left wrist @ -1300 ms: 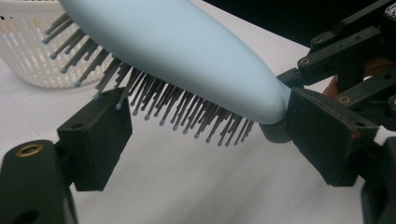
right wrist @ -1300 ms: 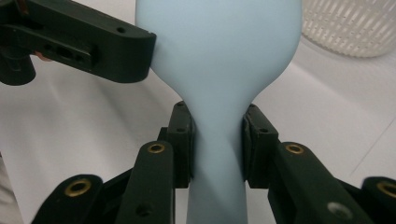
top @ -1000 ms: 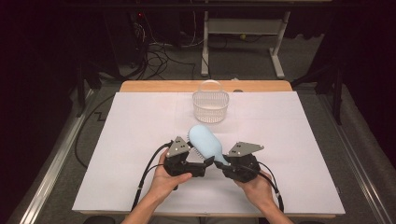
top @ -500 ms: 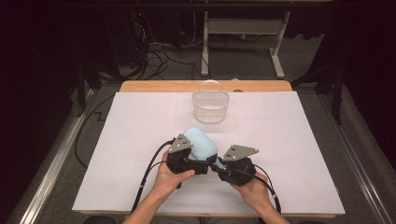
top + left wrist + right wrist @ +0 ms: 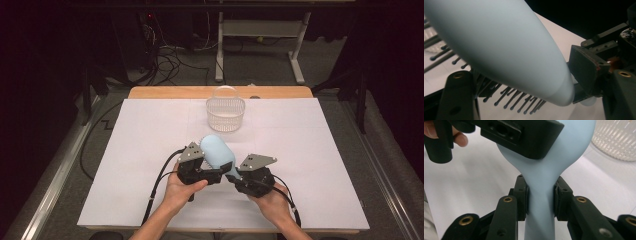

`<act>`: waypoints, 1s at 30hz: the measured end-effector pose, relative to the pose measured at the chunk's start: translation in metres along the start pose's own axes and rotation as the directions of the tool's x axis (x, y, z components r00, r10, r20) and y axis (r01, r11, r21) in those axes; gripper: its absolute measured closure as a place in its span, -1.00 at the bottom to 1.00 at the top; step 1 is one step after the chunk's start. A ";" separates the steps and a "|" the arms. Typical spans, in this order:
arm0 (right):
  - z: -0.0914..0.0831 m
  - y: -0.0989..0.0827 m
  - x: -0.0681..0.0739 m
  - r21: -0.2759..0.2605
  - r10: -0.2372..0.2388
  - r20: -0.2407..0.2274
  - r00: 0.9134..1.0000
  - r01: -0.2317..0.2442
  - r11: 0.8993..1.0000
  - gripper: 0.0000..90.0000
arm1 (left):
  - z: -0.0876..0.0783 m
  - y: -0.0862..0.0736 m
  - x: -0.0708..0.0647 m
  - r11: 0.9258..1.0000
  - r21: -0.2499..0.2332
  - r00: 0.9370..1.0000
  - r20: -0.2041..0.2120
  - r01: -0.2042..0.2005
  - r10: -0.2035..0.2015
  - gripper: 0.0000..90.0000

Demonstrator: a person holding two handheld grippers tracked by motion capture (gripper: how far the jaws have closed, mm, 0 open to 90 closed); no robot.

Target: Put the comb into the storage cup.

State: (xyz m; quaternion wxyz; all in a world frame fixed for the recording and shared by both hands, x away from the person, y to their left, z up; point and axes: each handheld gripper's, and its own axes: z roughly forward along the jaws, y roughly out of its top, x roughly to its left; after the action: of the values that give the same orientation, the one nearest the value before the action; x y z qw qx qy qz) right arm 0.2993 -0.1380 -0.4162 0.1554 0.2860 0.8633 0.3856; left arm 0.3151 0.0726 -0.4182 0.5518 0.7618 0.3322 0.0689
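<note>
Pale blue plastic, a hairbrush [image 5: 218, 151] hangs over the near middle of the white table cover [image 5: 125, 165], its smooth back turned up and its dark, ball-tipped bristles [image 5: 509, 100] pointing down, as I see them in the left gripper view. From my remote seat, I read the right gripper [image 5: 540, 197] as clamped on the brush's narrow handle, 1 black pad pressed against each side of it (the right gripper view shows this plainly). The left gripper [image 5: 216, 173] sits at the brush's wide head, where its jaws have just been closing with the head between them; 1 jaw lies against the head's edge in the right gripper view, but I cannot tell whether both pads press on it. The person's left hand [image 5: 182, 187] and right hand [image 5: 272, 200] come in from the near edge of the table, each wrapped around its tool, with black cables trailing back toward the person. Farther up the cover, well apart from the brush, a white slatted basket [image 5: 225, 115] with a hoop handle stands upright.
</note>
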 end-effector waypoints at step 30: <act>0.007 0.006 -0.002 0.005 0.011 -0.042 0.999 -0.011 1.000 0.55 | -0.015 0.024 -0.003 0.999 0.032 0.997 0.072 0.026 -0.028 0.16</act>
State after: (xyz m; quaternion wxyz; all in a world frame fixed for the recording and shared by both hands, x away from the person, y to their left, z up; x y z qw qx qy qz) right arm 0.3069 -0.1318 -0.4161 0.1345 0.2830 0.8657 0.3903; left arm 0.3160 0.0785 -0.3910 0.5527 0.7677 0.3230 0.0286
